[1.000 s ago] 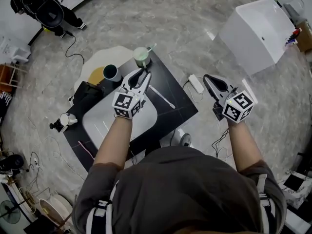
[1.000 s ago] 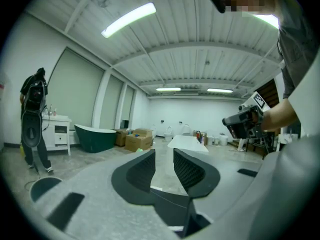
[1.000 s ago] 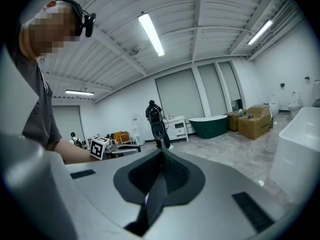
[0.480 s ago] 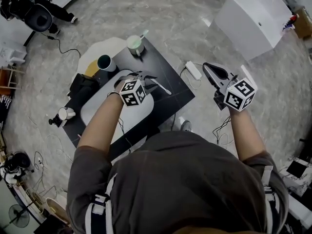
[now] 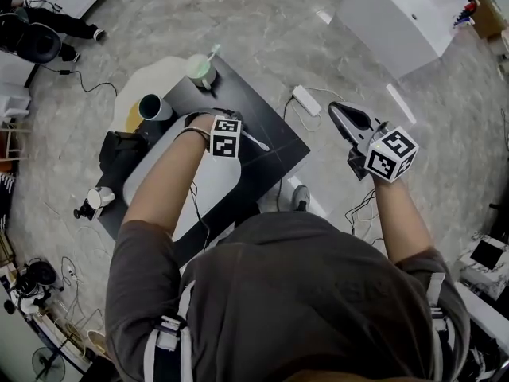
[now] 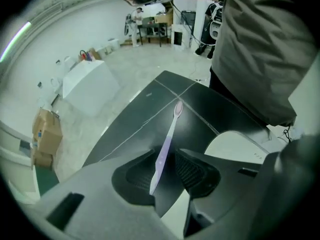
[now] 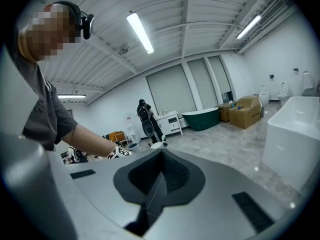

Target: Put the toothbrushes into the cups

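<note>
At the far left of the black desk (image 5: 274, 130) a dark cup (image 5: 151, 107) stood upright, and near it, at the desk's far corner, stood a green cup (image 5: 199, 71) with a pale toothbrush (image 5: 212, 52) leaning out of it. A white oval panel (image 5: 199, 193) covered the near part of the desk. The left claw (image 6: 166, 159) pointed steeply down over the bare black surface just beside that panel. Its jaws had just been opening and stood released, wide apart, with the handle end of a lilac toothbrush (image 6: 170, 129) lying flat on the desk between them. Neither pad pressed on it, and its brush head pointed away from the claw. A white power strip (image 5: 306, 100) lay on the floor to the right of the desk. Further right, the right claw (image 7: 160, 154) hung over the floor, well apart from the desk, its jaws clenched together with nothing between them. A large white box (image 5: 398, 18) stood on the floor beyond it.
</note>
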`<state>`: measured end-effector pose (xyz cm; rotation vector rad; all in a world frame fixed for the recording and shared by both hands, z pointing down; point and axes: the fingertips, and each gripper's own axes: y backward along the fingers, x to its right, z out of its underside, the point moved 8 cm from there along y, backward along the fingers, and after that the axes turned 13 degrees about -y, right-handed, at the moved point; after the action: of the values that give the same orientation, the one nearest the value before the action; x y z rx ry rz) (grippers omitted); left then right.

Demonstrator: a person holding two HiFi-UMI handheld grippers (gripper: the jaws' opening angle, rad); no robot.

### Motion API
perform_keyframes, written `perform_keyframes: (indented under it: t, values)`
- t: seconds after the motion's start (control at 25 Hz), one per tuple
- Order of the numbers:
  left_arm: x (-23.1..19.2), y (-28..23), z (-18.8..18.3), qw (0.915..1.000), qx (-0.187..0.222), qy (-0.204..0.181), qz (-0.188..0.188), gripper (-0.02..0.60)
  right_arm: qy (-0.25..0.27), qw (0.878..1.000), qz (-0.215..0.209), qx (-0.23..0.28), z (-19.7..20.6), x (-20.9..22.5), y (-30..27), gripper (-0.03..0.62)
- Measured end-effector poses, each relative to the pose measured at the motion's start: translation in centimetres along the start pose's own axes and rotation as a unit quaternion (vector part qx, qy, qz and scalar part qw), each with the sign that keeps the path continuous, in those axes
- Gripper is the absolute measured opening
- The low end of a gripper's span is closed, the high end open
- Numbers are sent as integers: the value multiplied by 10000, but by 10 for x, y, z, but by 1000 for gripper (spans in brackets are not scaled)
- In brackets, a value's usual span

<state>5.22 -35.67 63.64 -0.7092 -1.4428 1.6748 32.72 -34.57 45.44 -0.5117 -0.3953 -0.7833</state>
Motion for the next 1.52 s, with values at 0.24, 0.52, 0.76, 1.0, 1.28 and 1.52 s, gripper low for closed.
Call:
perform_keyframes:
  t: [0.24, 0.52, 0.76, 1.0, 1.28, 1.52]
  values:
    - [-8, -15, 0, 9967, -296, 132, 749, 89, -69, 10000, 60, -13, 1, 6, 3, -8]
    - [-6, -4, 2, 9859, 526, 1532, 429, 51, -19, 10000, -54, -38, -2, -3, 0, -8]
    - [1, 73, 26, 8816, 2575, 3687, -1434, 51, 16, 9997, -218, -99, -8, -12, -13, -8]
    - [29, 165, 94, 7137, 3751, 4732, -3549, 51, 211, 9978, -558, -303, -15, -36, -47, -8]
    - [76, 204, 180, 5591, 3760, 5253, -5197, 51, 392, 9945, -787, -562, -18, -60, -84, -8]
    - [102, 191, 216, 5114, 3524, 5448, -5635, 51, 472, 9933, -765, -733, -19, -69, -104, -8]
